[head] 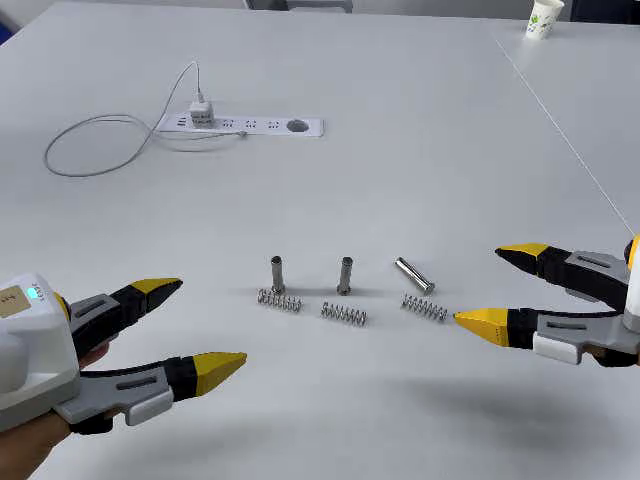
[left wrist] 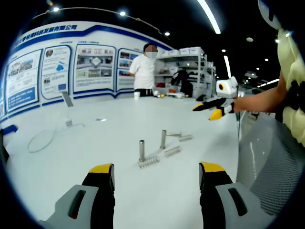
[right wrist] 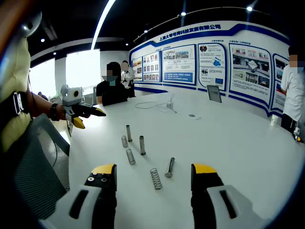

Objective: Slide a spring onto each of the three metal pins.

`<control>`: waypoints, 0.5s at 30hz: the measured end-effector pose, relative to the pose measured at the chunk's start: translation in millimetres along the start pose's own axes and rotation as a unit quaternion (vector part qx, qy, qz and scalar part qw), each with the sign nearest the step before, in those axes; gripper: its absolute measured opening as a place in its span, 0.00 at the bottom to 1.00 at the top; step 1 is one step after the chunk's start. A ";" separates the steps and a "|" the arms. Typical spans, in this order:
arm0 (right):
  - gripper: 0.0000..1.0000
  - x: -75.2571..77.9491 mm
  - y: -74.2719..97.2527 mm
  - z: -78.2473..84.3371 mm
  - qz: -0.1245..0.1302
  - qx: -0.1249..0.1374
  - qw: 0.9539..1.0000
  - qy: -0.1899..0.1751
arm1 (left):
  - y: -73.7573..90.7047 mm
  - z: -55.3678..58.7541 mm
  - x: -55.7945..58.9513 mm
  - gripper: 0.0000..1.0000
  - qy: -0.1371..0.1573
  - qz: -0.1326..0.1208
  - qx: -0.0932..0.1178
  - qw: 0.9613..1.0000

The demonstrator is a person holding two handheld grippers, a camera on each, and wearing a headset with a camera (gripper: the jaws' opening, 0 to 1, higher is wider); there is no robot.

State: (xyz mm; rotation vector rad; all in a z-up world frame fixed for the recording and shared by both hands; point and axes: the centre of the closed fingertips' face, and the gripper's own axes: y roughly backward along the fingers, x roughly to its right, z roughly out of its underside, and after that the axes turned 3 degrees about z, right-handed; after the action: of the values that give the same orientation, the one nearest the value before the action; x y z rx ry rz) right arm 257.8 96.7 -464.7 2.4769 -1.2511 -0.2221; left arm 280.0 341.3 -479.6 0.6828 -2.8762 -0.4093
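Observation:
Three metal pins sit mid-table: the left pin (head: 277,273) and middle pin (head: 345,275) stand upright, the right pin (head: 413,275) lies on its side. In front of each lies a spring: left spring (head: 279,300), middle spring (head: 343,313), right spring (head: 424,307). My left gripper (head: 195,325) hovers open at the lower left, well short of the parts. My right gripper (head: 505,285) is open at the right, just beyond the right spring. The left gripper view has the pins (left wrist: 141,150) and springs (left wrist: 149,162) ahead of its empty jaws; the right gripper view has the lying pin (right wrist: 169,167) and nearest spring (right wrist: 155,178) close ahead.
A white power strip (head: 240,124) with a plugged charger and looped cable (head: 90,140) lies at the back left. A paper cup (head: 545,18) stands at the far right corner. A table seam runs diagonally on the right. People stand beyond the table (right wrist: 112,85).

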 end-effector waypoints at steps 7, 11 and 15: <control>0.67 -1.0 -3.4 1.7 -0.003 -0.004 1.000 0.006 | 0.5 1.0 -3.3 0.77 0.003 -0.007 -0.001 1.000; 0.67 -3.1 -5.9 1.1 -0.009 -0.001 1.000 0.006 | -0.4 2.3 -4.0 0.77 0.005 -0.009 -0.005 1.000; 0.68 -5.4 -6.8 4.0 -0.012 -0.003 1.000 0.005 | -1.8 3.1 -1.9 0.77 0.006 -0.008 -0.007 1.000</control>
State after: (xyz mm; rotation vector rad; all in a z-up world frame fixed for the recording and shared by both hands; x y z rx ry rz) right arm 258.5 103.8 -471.1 2.4862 -1.2167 -0.2183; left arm 281.8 341.3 -483.2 0.7033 -2.8559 -0.4247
